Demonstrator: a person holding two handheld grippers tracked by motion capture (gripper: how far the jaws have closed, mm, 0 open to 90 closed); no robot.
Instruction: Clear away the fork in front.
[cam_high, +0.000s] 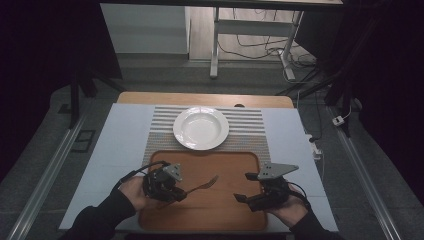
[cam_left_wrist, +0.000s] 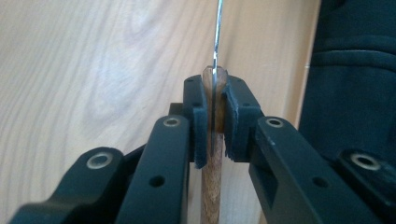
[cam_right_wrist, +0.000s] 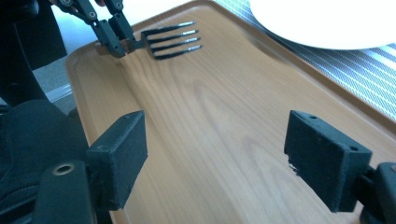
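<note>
The fork (cam_high: 202, 185) is held over the wooden tray (cam_high: 225, 210), toward the tray's left side, with its prongs pointing to the tray's middle and slightly toward the plate (cam_high: 201, 128). The left gripper (cam_high: 176, 193) has its jaws clenched on the fork's wooden handle; in the left gripper view the pads (cam_left_wrist: 201, 126) press the handle from both sides, and the thin metal shaft runs on beyond them, seen edge-on. The right gripper view catches the fork (cam_right_wrist: 170, 39) from across the tray, four dark prongs spread flat above the wood, gripped near the handle end by the left gripper (cam_right_wrist: 114, 44).

The right gripper (cam_high: 246, 187) hangs over the tray's right side, well apart from the fork, its jaws spread wide with nothing between them. The white plate sits beyond the tray's far edge on a striped mat (cam_high: 252, 131), which lies on a pale blue cover (cam_high: 117, 140) over the worktop. Dark sleeves (cam_high: 102, 220) come in at the tray's near corners.
</note>
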